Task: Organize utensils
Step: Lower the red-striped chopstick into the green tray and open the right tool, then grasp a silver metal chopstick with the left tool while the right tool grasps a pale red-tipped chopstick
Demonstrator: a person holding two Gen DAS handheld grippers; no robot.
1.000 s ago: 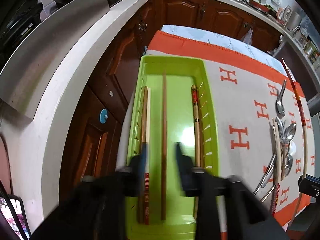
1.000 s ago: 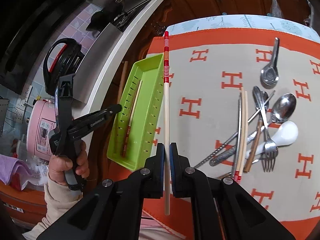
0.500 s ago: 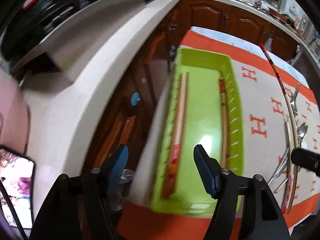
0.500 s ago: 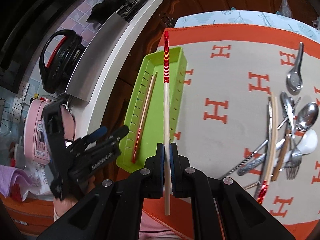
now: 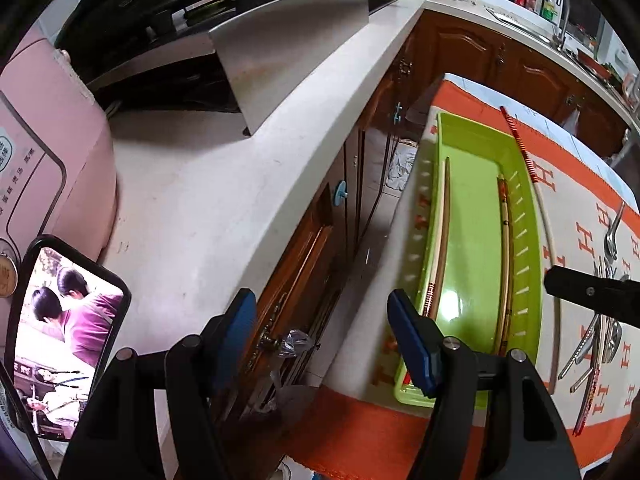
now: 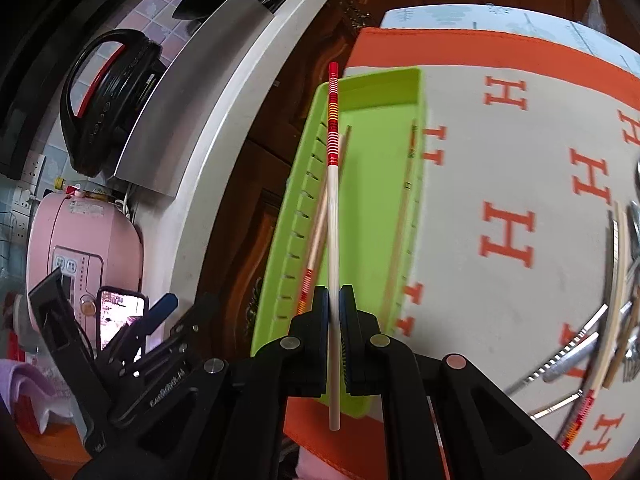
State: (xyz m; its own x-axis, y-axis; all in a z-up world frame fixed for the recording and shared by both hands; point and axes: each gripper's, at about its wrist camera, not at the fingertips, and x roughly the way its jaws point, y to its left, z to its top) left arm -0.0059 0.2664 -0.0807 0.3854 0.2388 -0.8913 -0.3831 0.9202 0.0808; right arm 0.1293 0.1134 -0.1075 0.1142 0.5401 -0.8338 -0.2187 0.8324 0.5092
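A lime-green tray lies at the left edge of the orange and beige cloth; it also shows in the left wrist view. It holds several chopsticks. My right gripper is shut on a pale chopstick with a red-striped tip, held above the tray's left part. My left gripper is open and empty, off the table's left edge, beside the tray's near corner. It shows at lower left in the right wrist view.
Spoons, forks and more chopsticks lie in a heap on the cloth at the right. A white counter with a pink cooker and a phone runs along the left. Brown cabinets stand behind.
My left gripper has opened and pulled back left, off the tray. My right gripper has carried the striped chopstick left, from over the cloth to over the tray.
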